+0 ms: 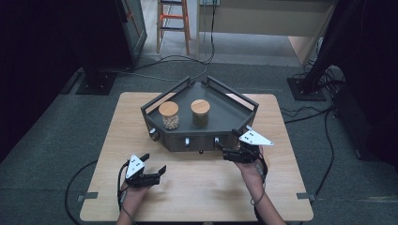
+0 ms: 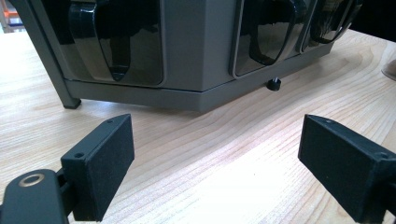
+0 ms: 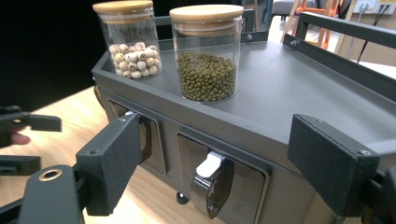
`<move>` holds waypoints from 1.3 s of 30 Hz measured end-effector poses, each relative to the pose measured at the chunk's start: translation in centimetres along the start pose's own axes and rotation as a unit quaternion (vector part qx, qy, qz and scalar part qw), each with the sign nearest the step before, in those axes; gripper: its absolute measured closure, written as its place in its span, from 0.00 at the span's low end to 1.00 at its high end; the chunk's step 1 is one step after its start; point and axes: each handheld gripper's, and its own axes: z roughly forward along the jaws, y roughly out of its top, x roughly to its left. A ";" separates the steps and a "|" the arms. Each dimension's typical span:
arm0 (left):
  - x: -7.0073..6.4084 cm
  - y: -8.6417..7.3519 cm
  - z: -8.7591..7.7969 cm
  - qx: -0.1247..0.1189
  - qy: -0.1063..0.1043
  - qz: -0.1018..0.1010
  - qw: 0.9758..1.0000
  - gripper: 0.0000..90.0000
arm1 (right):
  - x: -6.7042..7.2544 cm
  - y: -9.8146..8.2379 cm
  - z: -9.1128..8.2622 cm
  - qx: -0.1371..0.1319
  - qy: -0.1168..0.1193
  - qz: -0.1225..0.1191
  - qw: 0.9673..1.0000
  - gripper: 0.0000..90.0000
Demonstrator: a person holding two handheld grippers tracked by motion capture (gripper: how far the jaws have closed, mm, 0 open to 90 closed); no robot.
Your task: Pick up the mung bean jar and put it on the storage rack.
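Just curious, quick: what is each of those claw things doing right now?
Left gripper: open, holding nothing.
Right gripper: open, holding nothing.

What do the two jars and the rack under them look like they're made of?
Jars: clear glass, contents visible; lids look like pale bamboo or wood. Rack: probably painted metal, matte grey with thin rails. Scoop handles look chrome, mirror-shiny.
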 end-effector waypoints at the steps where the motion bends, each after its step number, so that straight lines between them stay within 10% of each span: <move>1: 0.0 0.0 0.0 0.000 0.000 0.000 1.000 0.12 | -0.1 -0.2 -0.3 -0.003 -0.001 0.003 1.000 0.19; 39: -0.1 0.0 0.2 0.005 -0.001 0.002 1.000 0.12 | -1.5 -2.9 -4.0 0.031 -0.039 -0.040 0.998 0.19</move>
